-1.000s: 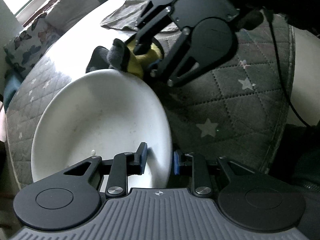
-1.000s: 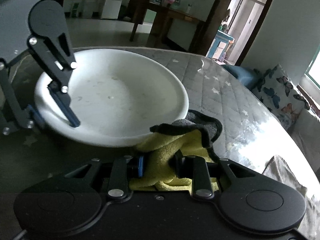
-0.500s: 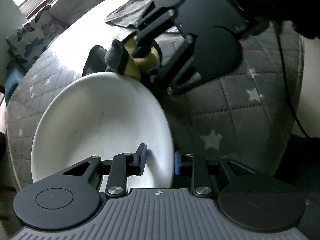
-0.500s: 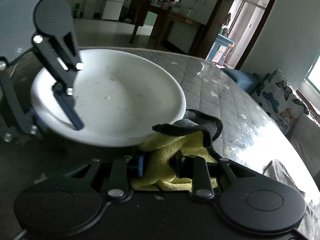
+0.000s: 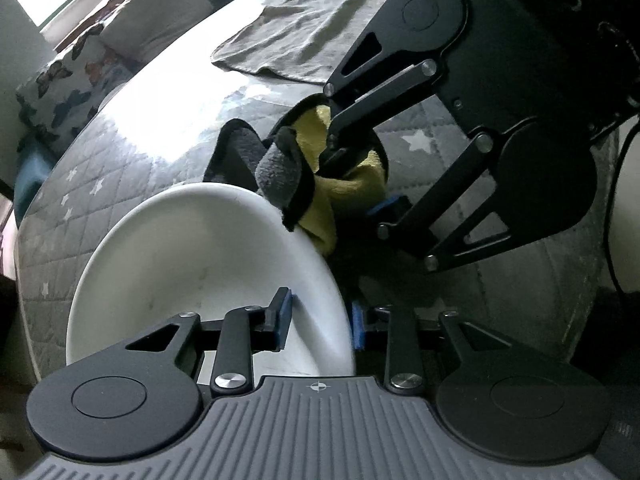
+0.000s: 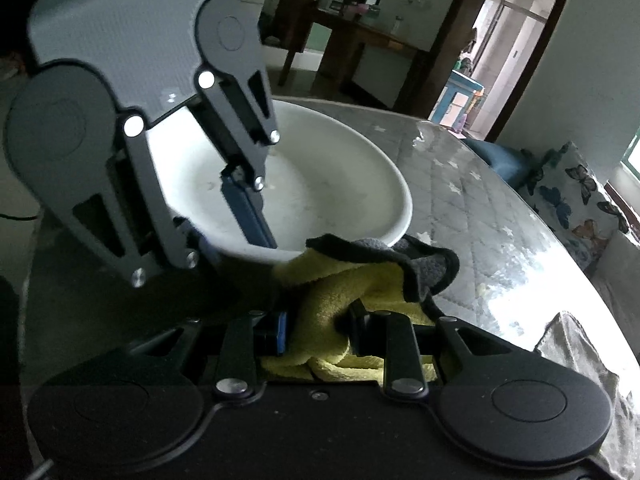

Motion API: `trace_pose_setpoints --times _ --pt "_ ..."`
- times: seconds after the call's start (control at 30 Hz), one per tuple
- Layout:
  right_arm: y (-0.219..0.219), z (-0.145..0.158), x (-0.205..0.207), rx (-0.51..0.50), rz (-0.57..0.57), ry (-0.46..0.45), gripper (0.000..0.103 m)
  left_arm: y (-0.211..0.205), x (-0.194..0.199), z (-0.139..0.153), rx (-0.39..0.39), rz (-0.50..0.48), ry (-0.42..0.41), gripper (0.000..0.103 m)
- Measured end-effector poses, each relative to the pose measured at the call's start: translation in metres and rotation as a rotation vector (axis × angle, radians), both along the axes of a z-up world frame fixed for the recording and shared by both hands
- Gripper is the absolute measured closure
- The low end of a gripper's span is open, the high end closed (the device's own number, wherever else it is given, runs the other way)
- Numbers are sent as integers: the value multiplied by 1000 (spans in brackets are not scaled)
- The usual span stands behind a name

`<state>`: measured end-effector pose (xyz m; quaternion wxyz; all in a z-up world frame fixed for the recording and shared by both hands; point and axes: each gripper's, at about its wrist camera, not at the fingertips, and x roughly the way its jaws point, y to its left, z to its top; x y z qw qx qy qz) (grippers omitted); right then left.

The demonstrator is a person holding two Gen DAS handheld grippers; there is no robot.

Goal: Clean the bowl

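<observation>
Near rim of white bowl [image 5: 192, 256] hidden behind left gripper [image 5: 320, 320], yellow cloth [image 6: 340, 292] partly buried between right gripper [image 6: 320, 330] fingers, grey towel [image 6: 580, 344] cut off at frame edge, doorway room contents too small to tell

left tongs [image 5: 318, 322] black | blue pads | silver screws | ribbed grey housing

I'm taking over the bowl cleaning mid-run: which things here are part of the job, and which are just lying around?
In the job:
- white bowl, rim clamped by the left gripper
- yellow and grey cloth, held by the right gripper, at the bowl's rim

Lying about:
- grey towel, spread on the table
- butterfly-print cushion, off the table
</observation>
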<state>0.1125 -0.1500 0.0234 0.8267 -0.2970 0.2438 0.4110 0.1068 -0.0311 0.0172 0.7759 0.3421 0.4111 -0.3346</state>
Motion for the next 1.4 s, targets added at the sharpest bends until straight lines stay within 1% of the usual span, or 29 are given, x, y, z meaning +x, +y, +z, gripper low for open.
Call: trace_pose_setpoints --times 0.17,0.27,0.63,1.07,1.2,1.4 --pt "1 4 -15 -7 30 14 74 6 -14 0 -2 -44 3 76" --pt "2 5 -18 -6 35 16 74 13 -21 0 -8 -77 12 76" --pt "4 1 11 3 9 -5 74 18 -28 -3 -3 -110 21 76" --pt "7 -8 47 9 13 -46 74 15 -24 -1 3 -78 39 76" --pt "6 -8 46 10 17 -45 74 8 -15 0 -3 -52 46 72" --pt "3 -6 44 14 17 -42 74 -3 -3 -1 1 -38 48 67"
